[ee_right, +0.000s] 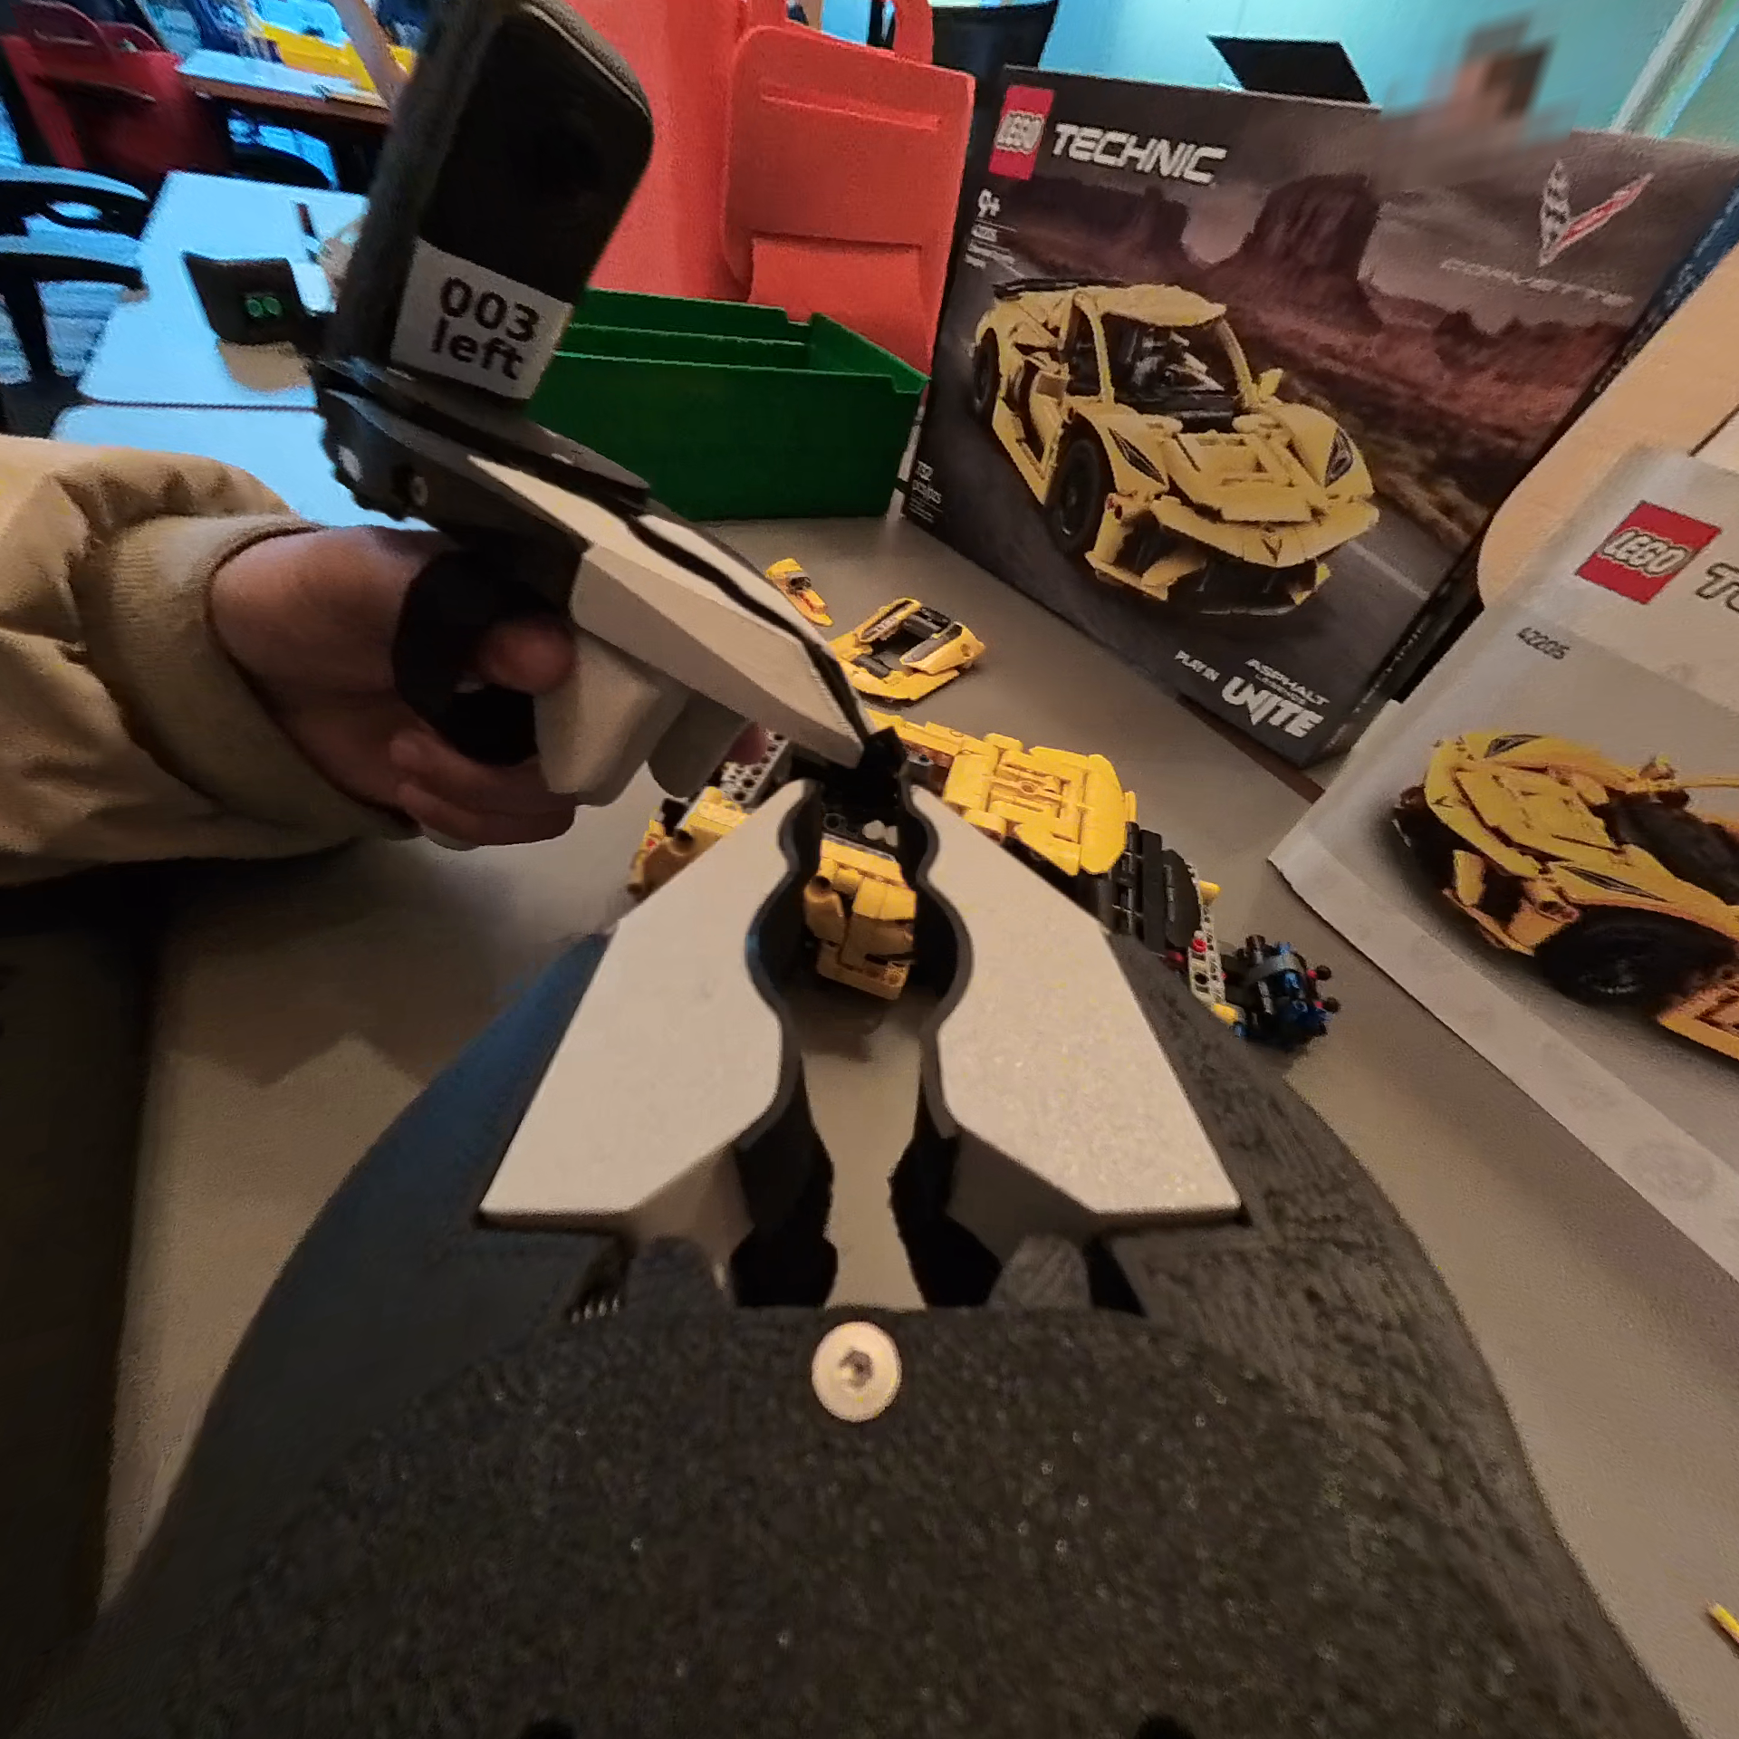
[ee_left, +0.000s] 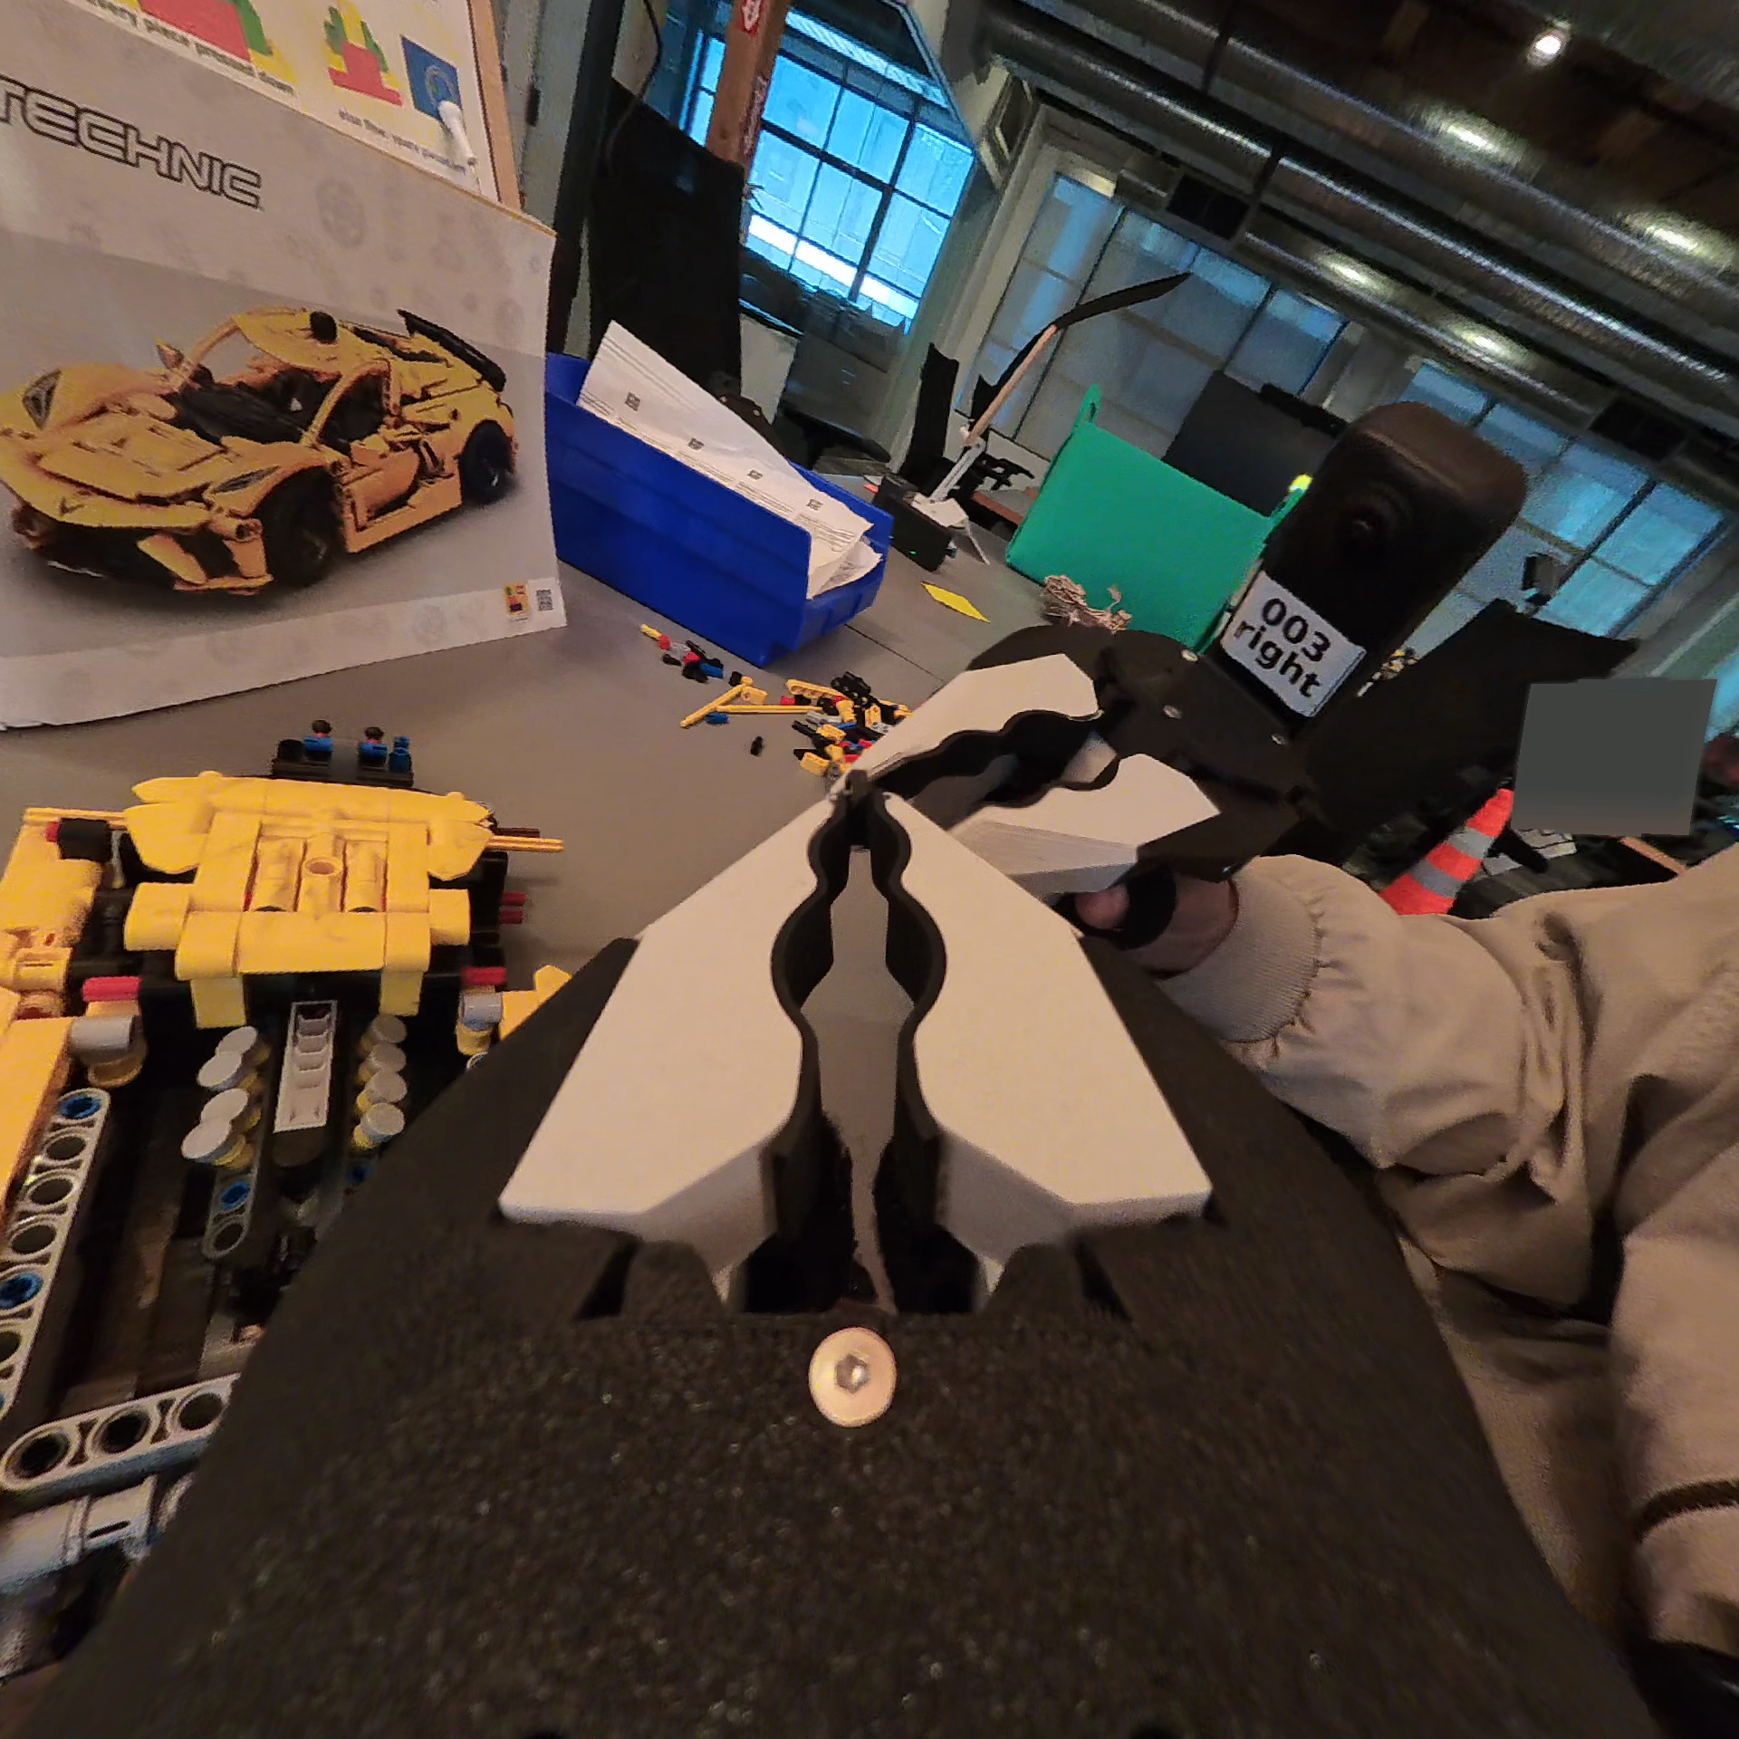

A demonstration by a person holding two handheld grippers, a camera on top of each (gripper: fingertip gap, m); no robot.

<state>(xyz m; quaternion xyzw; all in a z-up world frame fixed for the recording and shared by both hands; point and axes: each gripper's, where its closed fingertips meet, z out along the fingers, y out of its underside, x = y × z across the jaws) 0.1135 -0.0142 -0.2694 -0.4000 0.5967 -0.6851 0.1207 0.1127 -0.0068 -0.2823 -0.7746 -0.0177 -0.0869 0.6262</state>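
Note:
A part-built yellow and black brick car (ee_left: 301, 903) lies on the grey table (ee_left: 602, 753), left of my left gripper (ee_left: 852, 805). My right gripper (ee_left: 852, 779) comes in from the right and its tips meet the left's. In the right wrist view both grippers, right (ee_right: 858, 795) and left (ee_right: 875, 748), close on a small black piece (ee_right: 861, 786) held above the car (ee_right: 1026, 800). The piece is mostly hidden by the pads.
A booklet showing a yellow car (ee_left: 263, 452) stands behind the model, with a blue bin of papers (ee_left: 696, 555) and loose pieces (ee_left: 809, 715) beyond. The set's box (ee_right: 1270, 423), a green bin (ee_right: 734, 414), a yellow subassembly (ee_right: 908, 649) and a small black-blue assembly (ee_right: 1280, 983) also lie around. My two grippers' fingertips are within a few centimetres of each other.

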